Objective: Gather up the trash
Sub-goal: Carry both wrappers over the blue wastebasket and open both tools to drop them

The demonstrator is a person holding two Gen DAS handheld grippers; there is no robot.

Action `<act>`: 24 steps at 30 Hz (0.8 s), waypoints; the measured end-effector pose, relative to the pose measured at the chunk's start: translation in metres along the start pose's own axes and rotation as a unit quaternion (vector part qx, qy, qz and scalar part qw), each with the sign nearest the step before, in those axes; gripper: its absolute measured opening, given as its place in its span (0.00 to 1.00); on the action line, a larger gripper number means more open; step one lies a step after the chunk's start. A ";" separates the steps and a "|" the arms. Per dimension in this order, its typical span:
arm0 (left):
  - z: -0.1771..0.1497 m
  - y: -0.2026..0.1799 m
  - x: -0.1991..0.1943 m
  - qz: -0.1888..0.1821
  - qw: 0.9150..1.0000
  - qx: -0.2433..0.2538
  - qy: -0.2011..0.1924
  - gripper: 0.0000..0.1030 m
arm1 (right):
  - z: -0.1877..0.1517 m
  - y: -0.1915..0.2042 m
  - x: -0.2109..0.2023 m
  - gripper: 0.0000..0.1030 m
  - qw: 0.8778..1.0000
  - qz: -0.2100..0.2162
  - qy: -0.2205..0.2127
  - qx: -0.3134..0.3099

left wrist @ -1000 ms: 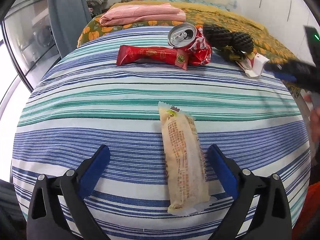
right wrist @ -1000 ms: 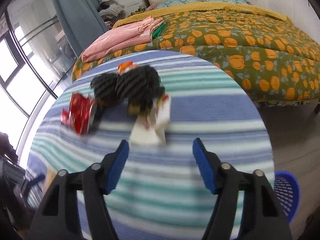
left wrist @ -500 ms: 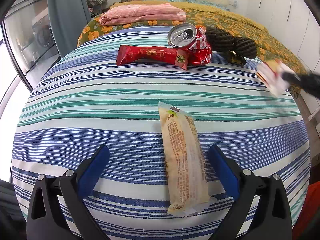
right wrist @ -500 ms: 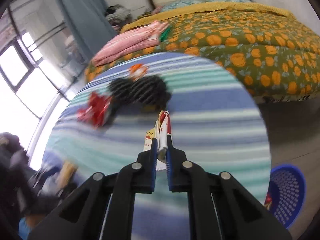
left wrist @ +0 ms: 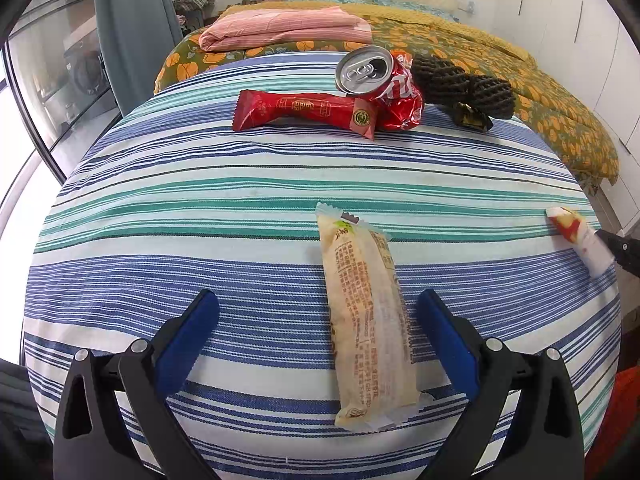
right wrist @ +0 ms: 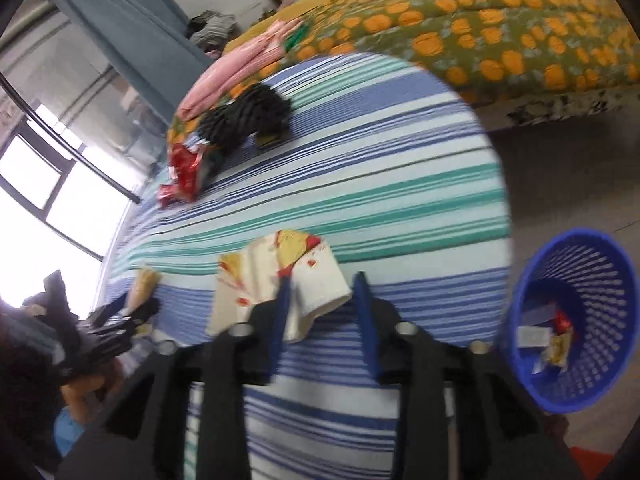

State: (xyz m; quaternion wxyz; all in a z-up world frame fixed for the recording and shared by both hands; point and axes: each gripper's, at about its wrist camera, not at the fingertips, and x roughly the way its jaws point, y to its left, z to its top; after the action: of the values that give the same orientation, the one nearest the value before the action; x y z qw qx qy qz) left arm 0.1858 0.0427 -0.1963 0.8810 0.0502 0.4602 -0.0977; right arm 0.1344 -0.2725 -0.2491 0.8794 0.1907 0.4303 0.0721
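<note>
Right gripper [right wrist: 320, 292] jaws have just been opening, white wrapper [right wrist: 280, 280] between them, blue basket [right wrist: 576, 320] at three o'clock; left gripper [left wrist: 318, 320] spread wide.

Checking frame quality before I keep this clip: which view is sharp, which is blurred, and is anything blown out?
Left wrist view: sharp, print on the beige wrapper readable, fisheye bulges the striped tablecloth. Right wrist view: motion-smeared throughout, the white wrapper at the right gripper soft, the blue basket softened too; the window at left is blown out to white.
</note>
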 end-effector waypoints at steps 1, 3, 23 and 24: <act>0.000 0.000 0.000 0.000 1.000 0.000 0.000 0.94 | 0.002 -0.001 -0.001 0.42 1.000 -0.012 -0.005 -0.009; 0.000 0.001 0.000 0.000 1.000 0.000 0.000 0.94 | 0.003 0.002 -0.004 0.44 0.999 -0.031 -0.012 -0.026; 0.000 0.004 -0.017 -0.068 0.998 0.000 0.013 0.82 | -0.015 0.078 0.018 0.39 0.973 -0.078 0.024 -0.215; 0.000 -0.003 -0.014 -0.054 0.998 0.010 0.018 0.79 | -0.015 0.081 0.020 0.29 0.971 -0.082 0.029 -0.224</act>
State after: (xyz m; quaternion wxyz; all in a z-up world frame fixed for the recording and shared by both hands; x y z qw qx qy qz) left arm 0.1773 0.0418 -0.1845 0.8653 0.0361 0.4774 -0.1485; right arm 0.1384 -0.1881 -0.2394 0.8899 -0.0490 0.4425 0.0995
